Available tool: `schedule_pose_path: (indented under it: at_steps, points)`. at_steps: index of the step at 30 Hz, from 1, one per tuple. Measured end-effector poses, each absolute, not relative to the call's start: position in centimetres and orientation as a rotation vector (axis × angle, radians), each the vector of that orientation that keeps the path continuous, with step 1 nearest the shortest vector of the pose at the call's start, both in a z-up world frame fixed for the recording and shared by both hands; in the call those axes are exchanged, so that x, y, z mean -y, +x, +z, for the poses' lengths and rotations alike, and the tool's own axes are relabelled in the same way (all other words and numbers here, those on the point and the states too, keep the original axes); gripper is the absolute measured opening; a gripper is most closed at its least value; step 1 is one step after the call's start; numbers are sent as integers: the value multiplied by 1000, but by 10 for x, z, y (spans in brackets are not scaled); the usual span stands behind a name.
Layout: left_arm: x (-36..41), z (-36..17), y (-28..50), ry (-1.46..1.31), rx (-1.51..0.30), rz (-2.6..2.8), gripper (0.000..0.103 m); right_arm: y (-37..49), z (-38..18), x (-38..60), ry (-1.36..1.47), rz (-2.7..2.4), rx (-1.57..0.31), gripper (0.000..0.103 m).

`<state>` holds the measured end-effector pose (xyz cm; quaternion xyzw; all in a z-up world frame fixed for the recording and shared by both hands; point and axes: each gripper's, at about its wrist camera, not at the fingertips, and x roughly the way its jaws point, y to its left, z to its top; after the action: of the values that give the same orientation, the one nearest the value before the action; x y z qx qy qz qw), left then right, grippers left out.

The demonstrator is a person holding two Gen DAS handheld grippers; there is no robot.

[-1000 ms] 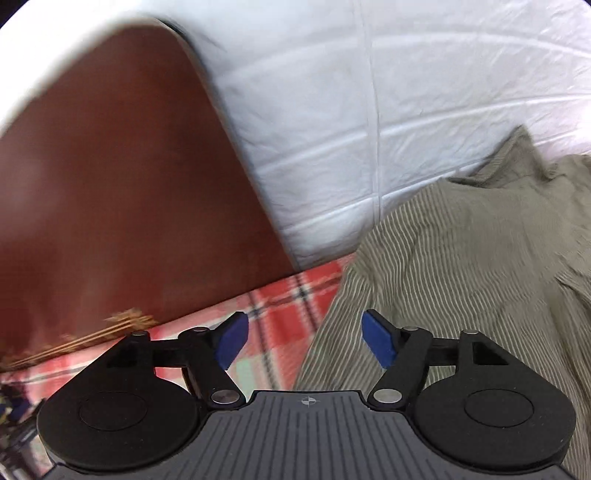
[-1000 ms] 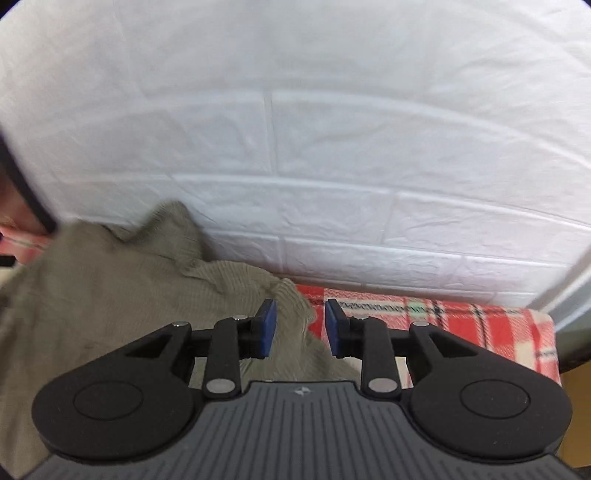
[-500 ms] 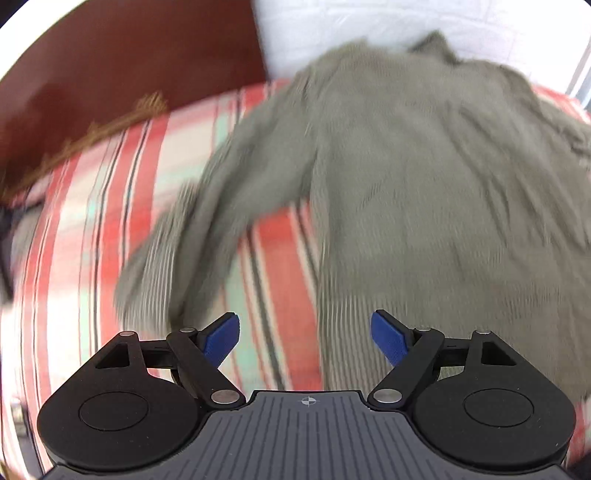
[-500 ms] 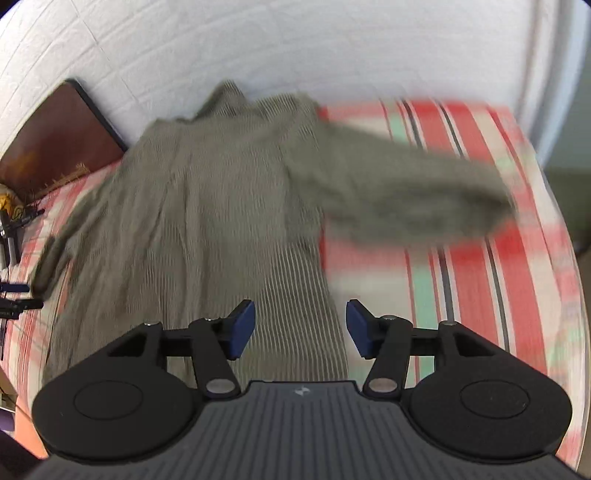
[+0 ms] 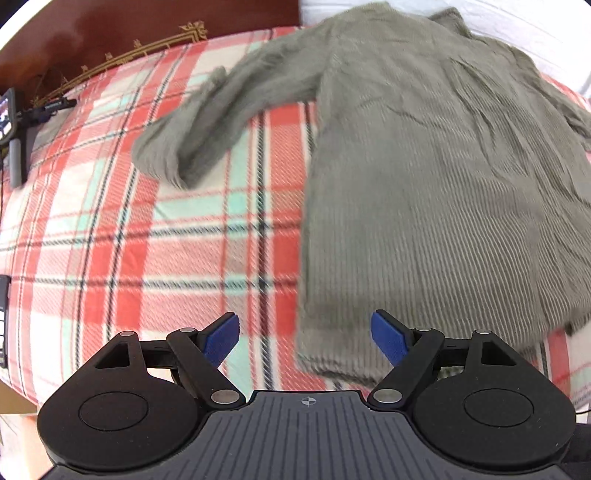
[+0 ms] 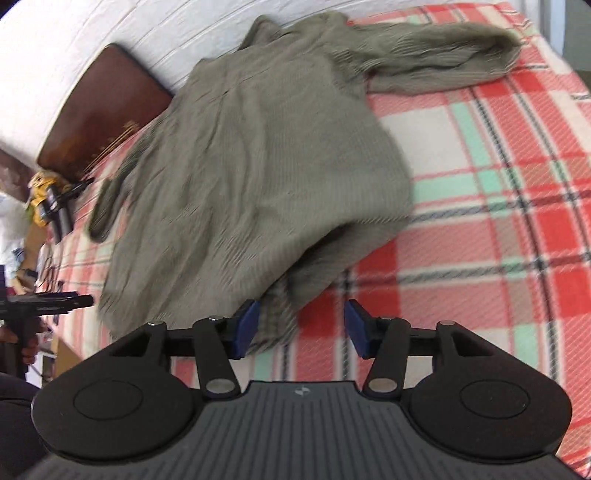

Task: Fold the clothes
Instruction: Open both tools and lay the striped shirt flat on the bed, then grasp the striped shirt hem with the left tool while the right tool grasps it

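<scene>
An olive-green ribbed sweater (image 5: pixel 424 177) lies spread flat on a red, white and green plaid blanket (image 5: pixel 147 240), collar toward the wall. Its left sleeve (image 5: pixel 207 122) stretches out to the side. It also shows in the right wrist view (image 6: pixel 251 166), with the other sleeve (image 6: pixel 443 59) stretched right. My left gripper (image 5: pixel 304 338) is open and empty above the sweater's lower left hem corner. My right gripper (image 6: pixel 301 325) is open and empty above the lower right hem corner (image 6: pixel 280 317), which is rumpled and slightly lifted.
A dark brown headboard (image 5: pixel 110 33) stands at the bed's head against a white brick wall (image 6: pixel 110 22). A phone on a stand (image 5: pixel 9 114) and other clutter (image 6: pixel 48 199) sit at the bed's left edge. Plaid blanket extends to the right (image 6: pixel 498 221).
Both grippers have pulled back from the collar end by the wall to the hem end. The right gripper's jaws have opened wider. The whole sweater has come into view.
</scene>
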<state>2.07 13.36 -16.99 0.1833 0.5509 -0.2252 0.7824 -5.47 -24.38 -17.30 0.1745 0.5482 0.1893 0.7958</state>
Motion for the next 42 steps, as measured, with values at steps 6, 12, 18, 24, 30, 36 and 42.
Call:
schedule_pose_path:
  at_steps: [6,12,18,24,30,36,42]
  points:
    - [-118,-184,0,375,-1173,-493,70,-54,-183,221,316,454,-1184,30]
    - [-107,-175,3,329,-1149,-432,1,-56,-158,217,256,551,-1152,2]
    - [-102,-150,13,375,-1085,-478,4,-39,-121,244,305,485,-1011,2]
    - [-89,-132,-14,575,-1023,-721,44,-26,-118,249,324,445,-982,2]
    - [-75,-129,-61,737,-984,-922,53,-16,-106,240,306,490,-939,2]
    - [-58,-142,-97,849,-932,-1003,61,-2,-100,230,289,507,-924,2]
    - [-22,-168,-110,917,-824,-967,46,0,-97,227,278,527,-925,2]
